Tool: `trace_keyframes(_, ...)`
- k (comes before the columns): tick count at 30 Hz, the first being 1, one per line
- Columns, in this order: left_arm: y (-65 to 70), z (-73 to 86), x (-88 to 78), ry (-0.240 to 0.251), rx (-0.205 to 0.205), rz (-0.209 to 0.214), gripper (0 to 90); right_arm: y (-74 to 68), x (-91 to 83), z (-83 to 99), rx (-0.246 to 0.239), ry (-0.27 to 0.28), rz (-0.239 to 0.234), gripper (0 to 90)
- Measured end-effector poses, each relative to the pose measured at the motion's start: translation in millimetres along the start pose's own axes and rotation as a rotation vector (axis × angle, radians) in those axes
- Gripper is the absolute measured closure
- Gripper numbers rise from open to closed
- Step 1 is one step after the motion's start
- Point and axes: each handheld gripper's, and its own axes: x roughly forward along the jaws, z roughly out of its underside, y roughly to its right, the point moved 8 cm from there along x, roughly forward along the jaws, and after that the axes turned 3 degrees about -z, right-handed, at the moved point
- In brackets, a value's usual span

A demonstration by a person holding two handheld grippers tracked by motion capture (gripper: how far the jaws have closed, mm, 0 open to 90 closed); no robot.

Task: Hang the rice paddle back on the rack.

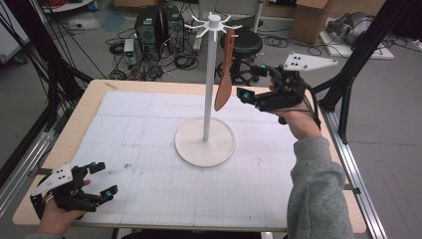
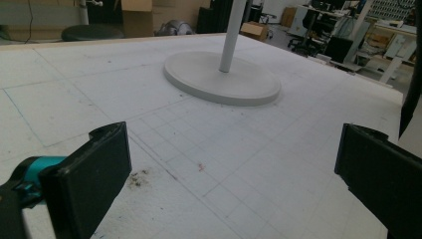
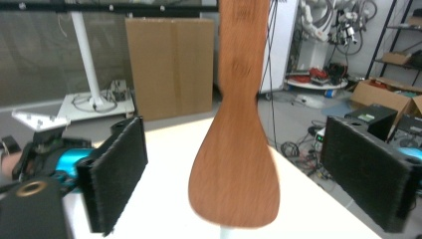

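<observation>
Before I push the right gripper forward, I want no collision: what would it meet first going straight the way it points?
Probably the wooden spatula hanging from the white rack: the right gripper points at its blade, which hangs between the open jaws, untouched. How deep it sits is unclear.

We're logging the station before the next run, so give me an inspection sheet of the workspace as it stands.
Surface: wooden table covered by a white gridded mat with a few small dark specks.
Job's things: wooden spatula hangs from a hook of the white rack, whose round base sits on the mat.
Clutter: nothing seen on the table.
Grippers: right gripper open beside the spatula blade, pads not touching it; left gripper open, low at the near left corner, nothing between its jaws.
Cables: loose tangle on the floor beyond the table.
Surroundings: computer towers, black stool, cardboard boxes, black frame posts.
</observation>
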Motion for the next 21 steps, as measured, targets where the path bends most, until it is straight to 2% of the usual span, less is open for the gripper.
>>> trace_keyframes(3, 0.5, -0.7, 1.2, -0.001, 0.005, 0.001, 1.9, 0.2, -3.7, 12.6, 0.036, -0.031, 0.022, 0.0)
trace_keyframes(5, 1.2, -1.0, 2.6, 0.001, 0.006, 0.002, 1.9, -0.3, -8.1, 21.0, 0.035, -0.039, 0.038, 0.0)
trace_keyframes(10, 1.8, -1.7, 4.4, -0.001, 0.011, 0.008, 1.9, -5.2, -17.2, 37.9, 0.042, -0.042, 0.034, 0.0)
trace_keyframes(15, 2.0, -9.3, 2.5, 0.047, -0.006, 0.020, 1.9, -18.3, -22.0, 57.7, 0.048, -0.026, 0.022, 0.0)
trace_keyframes(19, 3.3, -11.3, 3.6, 0.058, -0.007, 0.022, 1.9, -28.4, -26.3, 76.0, 0.054, -0.018, 0.011, 0.0)
trace_keyframes(21, 4.2, -11.4, 5.4, 0.055, -0.003, 0.025, 1.9, -30.9, -28.3, 85.8, 0.053, -0.030, 0.021, 0.0)
